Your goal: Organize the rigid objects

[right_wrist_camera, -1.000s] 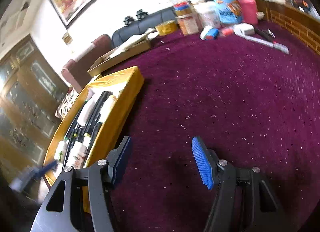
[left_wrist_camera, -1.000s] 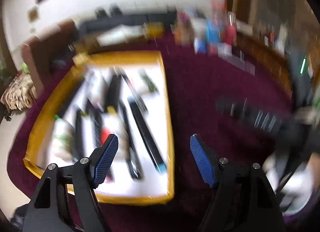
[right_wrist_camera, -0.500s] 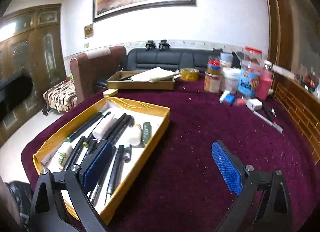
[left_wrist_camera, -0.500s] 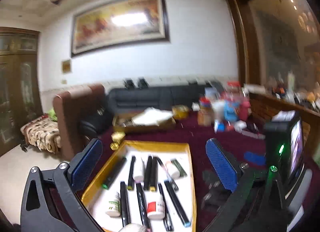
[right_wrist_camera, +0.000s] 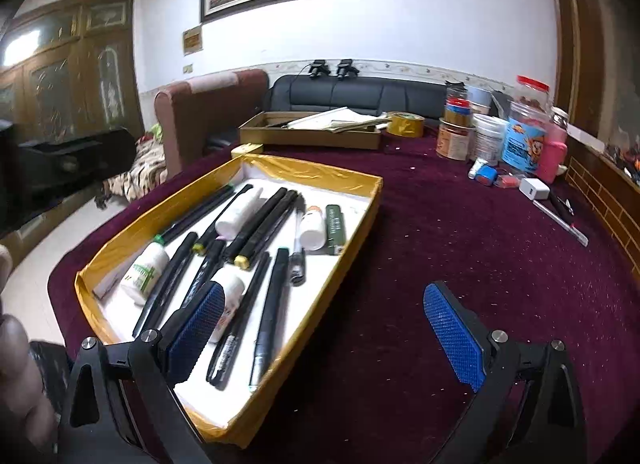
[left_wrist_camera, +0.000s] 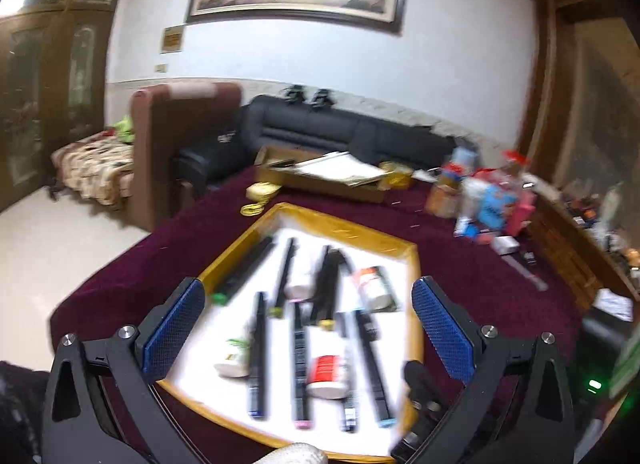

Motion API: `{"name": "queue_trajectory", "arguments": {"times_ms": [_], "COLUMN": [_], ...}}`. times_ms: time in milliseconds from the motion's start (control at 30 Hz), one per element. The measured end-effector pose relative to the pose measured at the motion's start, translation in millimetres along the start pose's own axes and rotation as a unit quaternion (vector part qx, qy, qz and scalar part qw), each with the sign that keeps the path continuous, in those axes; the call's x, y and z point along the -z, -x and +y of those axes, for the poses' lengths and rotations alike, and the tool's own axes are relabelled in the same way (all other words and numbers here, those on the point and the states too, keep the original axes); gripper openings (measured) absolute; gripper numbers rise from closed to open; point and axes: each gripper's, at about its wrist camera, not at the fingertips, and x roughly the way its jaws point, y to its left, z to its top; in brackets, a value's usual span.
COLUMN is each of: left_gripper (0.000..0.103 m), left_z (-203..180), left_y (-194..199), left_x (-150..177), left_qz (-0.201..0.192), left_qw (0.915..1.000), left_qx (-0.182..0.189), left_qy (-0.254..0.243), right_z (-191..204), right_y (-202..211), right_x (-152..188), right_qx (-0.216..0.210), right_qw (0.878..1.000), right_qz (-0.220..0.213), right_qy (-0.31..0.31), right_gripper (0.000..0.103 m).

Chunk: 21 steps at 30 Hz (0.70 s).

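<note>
Pens [right_wrist_camera: 276, 224] and bottles [right_wrist_camera: 144, 270] are already lying in the tray [right_wrist_camera: 320, 174]; both grippers [left_wrist_camera: 310, 330] [right_wrist_camera: 324, 330] are hovering, fingers spread and empty; sorting is probably nearly finished.

Black pens [right_wrist_camera: 272, 224] and small white bottles [right_wrist_camera: 145, 270] lie side by side, roughly lengthwise, in a gold-rimmed white tray [right_wrist_camera: 352, 220] on maroon cloth; a green case, perhaps, lies among them.

pens [right_wrist_camera: 276, 296] in tray [right_wrist_camera: 316, 300], jars [right_wrist_camera: 492, 136] behind
</note>
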Motion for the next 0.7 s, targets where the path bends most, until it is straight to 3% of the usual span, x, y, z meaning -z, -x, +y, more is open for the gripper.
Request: {"name": "queue_trajectory", "arguments": {"times_ms": [33,133,400,700], "left_gripper": [0.103,0.103,0.103,0.103], "left_z": [2,7,25,35], "left_y": [-3,-7,-21,-28], "left_x": [2,6,11,13], "left_qz": [0.005,0.014,0.053,0.071], "left_qw": [0.9998,0.9992,0.9981,0.9971], "left_qx": [-0.021,-0.035,-0.029,-0.021], "left_qy": [-0.006,-0.013,0.006,0.02], "right_z": [4,13,28,33], "right_y": [-1,-5,-11,-13], "right_x": [1,3,5,5], "right_qx": [-0.001,-0.002,-0.003,-0.005], "right_qw": [1.0,1.0,0.999,0.999], "right_qz": [0.002,0.009,0.025,0.033], "right_qy": [0.007,0.019,0.037,0.039], "right_gripper": [0.098,0.098,0.098,0.098]}}
